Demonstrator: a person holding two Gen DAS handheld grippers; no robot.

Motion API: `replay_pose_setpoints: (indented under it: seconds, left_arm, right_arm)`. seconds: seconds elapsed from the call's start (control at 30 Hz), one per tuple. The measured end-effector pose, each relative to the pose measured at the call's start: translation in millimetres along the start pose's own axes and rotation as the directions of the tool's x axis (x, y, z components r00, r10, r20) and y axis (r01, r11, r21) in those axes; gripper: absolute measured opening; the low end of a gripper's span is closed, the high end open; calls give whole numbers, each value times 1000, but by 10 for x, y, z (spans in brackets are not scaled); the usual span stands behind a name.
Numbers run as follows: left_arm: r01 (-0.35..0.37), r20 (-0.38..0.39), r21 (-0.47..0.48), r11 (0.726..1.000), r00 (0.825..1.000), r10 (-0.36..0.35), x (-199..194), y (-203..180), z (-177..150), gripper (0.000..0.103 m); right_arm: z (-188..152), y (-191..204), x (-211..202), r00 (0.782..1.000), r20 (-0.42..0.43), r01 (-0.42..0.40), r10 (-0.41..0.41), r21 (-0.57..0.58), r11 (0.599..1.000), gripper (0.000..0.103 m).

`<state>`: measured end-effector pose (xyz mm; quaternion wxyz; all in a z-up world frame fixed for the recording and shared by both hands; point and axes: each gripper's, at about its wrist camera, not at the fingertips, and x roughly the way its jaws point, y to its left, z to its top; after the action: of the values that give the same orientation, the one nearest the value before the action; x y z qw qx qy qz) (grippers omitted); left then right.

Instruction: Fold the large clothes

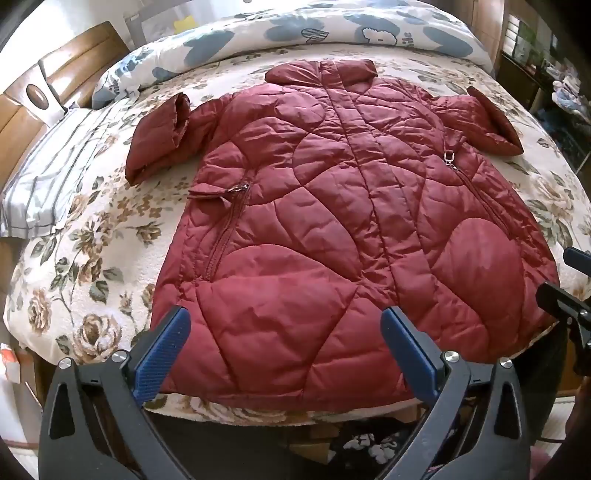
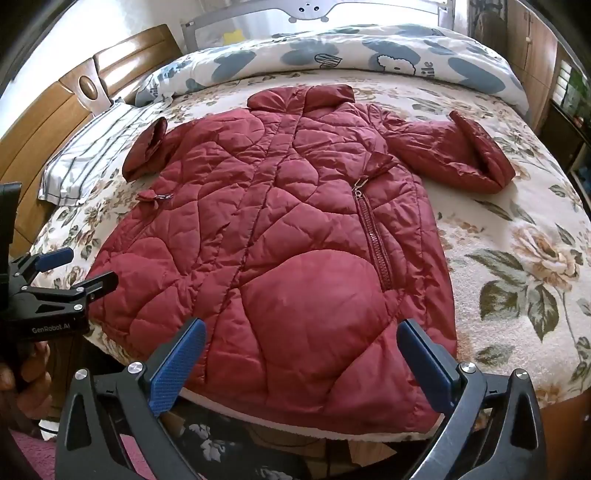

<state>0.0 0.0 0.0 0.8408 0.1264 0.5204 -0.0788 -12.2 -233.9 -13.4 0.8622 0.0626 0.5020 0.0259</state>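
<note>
A dark red quilted jacket [image 1: 332,221] lies spread front-up on the floral bed cover, collar at the far side, hem at the near edge. It also shows in the right wrist view [image 2: 277,251]. Both sleeves are bent outward: the left sleeve [image 1: 159,140] and the right sleeve [image 2: 454,155]. My left gripper [image 1: 286,354] is open and empty, hovering over the hem's left half. My right gripper [image 2: 301,365] is open and empty over the hem's right half. The left gripper also shows in the right wrist view [image 2: 77,269], and the right gripper at the left wrist view's right edge [image 1: 569,284].
The floral bed cover [image 1: 74,258] spreads around the jacket. A rolled blue-patterned duvet [image 1: 295,33] lies along the far side. A striped pillow [image 1: 48,181] lies at the left by the wooden headboard [image 2: 48,110]. Furniture stands at the right [image 2: 569,110].
</note>
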Motion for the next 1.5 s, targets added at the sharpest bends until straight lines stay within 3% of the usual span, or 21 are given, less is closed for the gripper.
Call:
replay_pose_setpoints:
  seconds: [1.1, 1.27, 1.33, 1.37, 1.5]
  left_arm:
    - [4, -2, -6, 1000, 1000, -4, -10, -1, -14, 103]
    - [7, -4, -6, 1000, 1000, -7, 169, -62, 34, 103]
    - [12, -6, -9, 1000, 1000, -13, 187, -45, 39, 103]
    - [71, -2, -36, 997, 997, -71, 187, -17, 80, 103]
    - [68, -11, -34, 997, 998, -68, 215, 5, 104, 103]
  right_arm:
    - [63, -25, 54, 1000, -3, -2, 2, -2, 1000, 103]
    - [66, -50, 49, 1000, -3, -1, 1, -1, 1000, 103]
    - [56, -69, 27, 1000, -3, -2, 2, 0, 1000, 103]
    - [53, -78, 17, 1000, -4, -1, 1, 2, 1000, 103]
    - [128, -114, 127, 1000, -1, 0, 0, 9, 1000, 103]
